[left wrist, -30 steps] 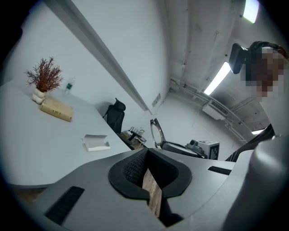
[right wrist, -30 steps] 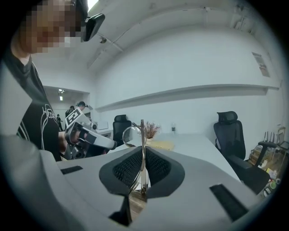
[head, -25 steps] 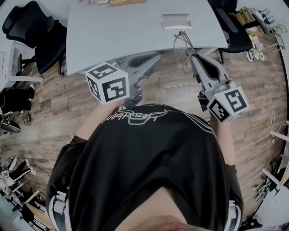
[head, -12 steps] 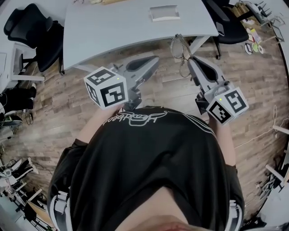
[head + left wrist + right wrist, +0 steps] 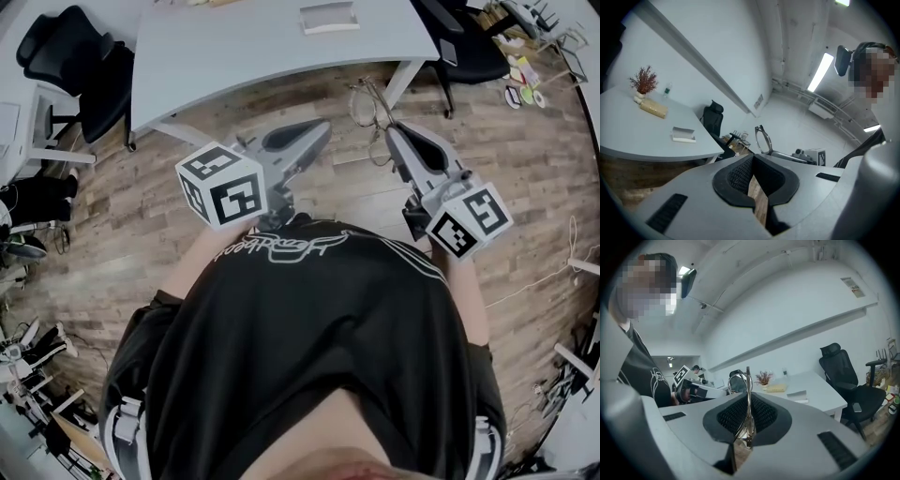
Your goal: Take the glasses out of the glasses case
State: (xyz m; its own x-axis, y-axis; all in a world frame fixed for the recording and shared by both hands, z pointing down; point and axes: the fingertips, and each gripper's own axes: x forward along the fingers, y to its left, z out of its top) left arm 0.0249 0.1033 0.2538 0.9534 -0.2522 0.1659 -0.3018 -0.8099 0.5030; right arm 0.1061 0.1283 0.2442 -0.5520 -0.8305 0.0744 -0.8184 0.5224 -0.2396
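The glasses (image 5: 367,111) are out of the case (image 5: 328,17), which lies on the tabletop (image 5: 234,47), and are pinched in the right tool (image 5: 392,131) over the floor, while the left tool (image 5: 322,128) is closed and empty, so the task looks done.

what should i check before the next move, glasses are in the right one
1. Glasses clamped in the right hand-held gripper: ok, jaws closed on the thin frame.
2. Glasses out of the glasses case: ok, the case sits apart on the table.
3. Left hand-held gripper free: ok, jaws together with nothing between them.
4. Glasses over the table: not ok, they hang over the wood floor.
5. Case lid open or shut: cannot tell.
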